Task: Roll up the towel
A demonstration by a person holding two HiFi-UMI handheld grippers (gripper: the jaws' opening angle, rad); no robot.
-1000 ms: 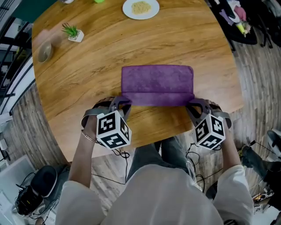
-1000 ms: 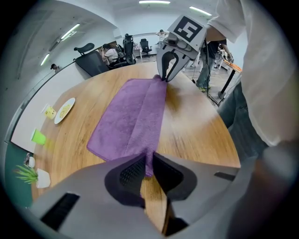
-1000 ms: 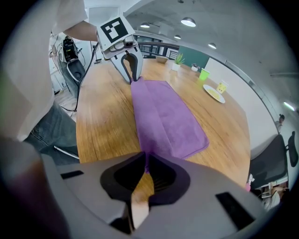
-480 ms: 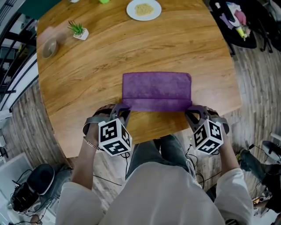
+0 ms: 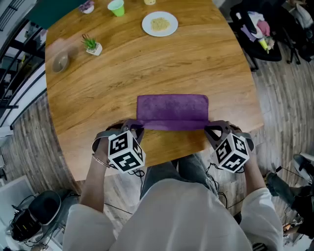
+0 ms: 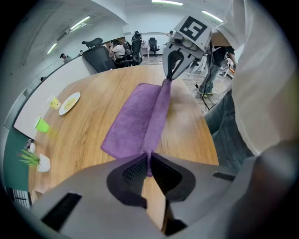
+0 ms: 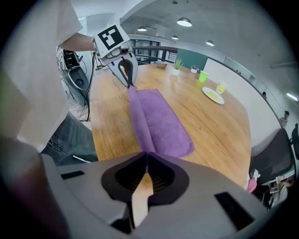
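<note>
Towel (image 5: 171,107): purple, spread on the desk (image 5: 122,63) close to its near edge, long side running left to right.
Left claw (image 5: 134,124): clamped tight on the towel's near-left corner, cloth pinched between the pads.
Right claw (image 5: 211,128): likewise closed hard on the near-right corner, a sliver of cloth caught in the pinch.
Near hem: raised into a narrow ridge strung between the two claws and turned over towards the far side.
Done: by the look of it, only the first turn begun; no full coil visible.
Left to do: most of the cloth lying flat beyond the ridge; probably calls for repeated tucking and rolling away to the far hem, both ends kept level.
Elsewhere: plate (image 5: 160,23), green cup (image 5: 117,7) and small plant (image 5: 92,45) at the far side, well apart from the towel.
</note>
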